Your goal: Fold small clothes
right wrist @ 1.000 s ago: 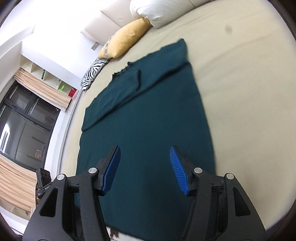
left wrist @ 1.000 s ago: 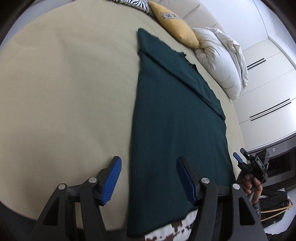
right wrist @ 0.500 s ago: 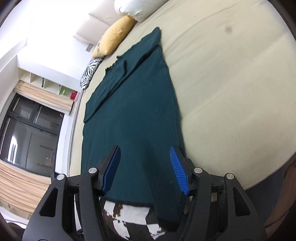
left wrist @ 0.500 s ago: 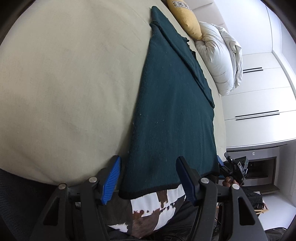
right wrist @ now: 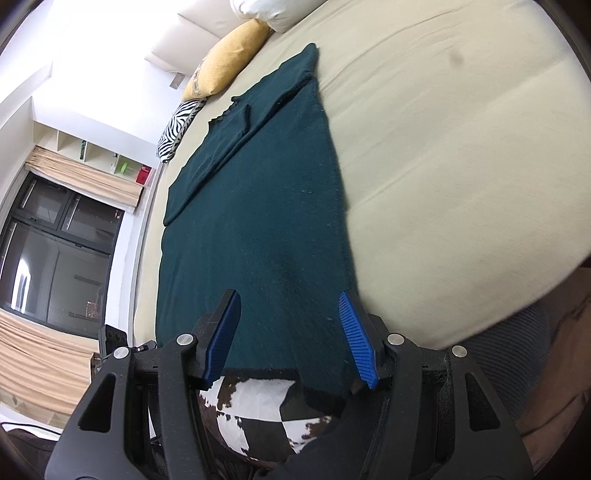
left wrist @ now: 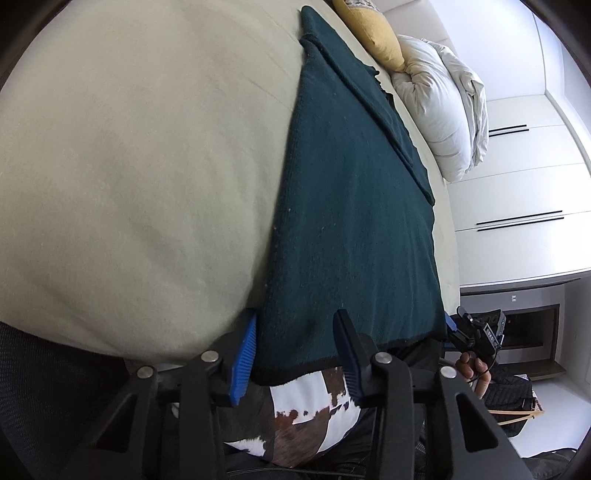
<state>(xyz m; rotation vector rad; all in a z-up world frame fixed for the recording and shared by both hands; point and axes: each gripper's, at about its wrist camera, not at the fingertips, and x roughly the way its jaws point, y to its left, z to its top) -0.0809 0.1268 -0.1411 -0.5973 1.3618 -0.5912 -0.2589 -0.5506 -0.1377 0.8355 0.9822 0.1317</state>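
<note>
Left wrist view shows the dark green garment (left wrist: 354,221) flat on the bed (left wrist: 129,166), its long axis running away from me toward the pillows, near hem hanging over the bed's edge. My left gripper (left wrist: 295,350) straddles the hem's left corner, jaws just narrowing around it, not visibly pinching. My right gripper (right wrist: 291,332) brackets the right corner, half open.

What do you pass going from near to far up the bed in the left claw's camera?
Left claw → dark green cloth → yellow pillow.
</note>
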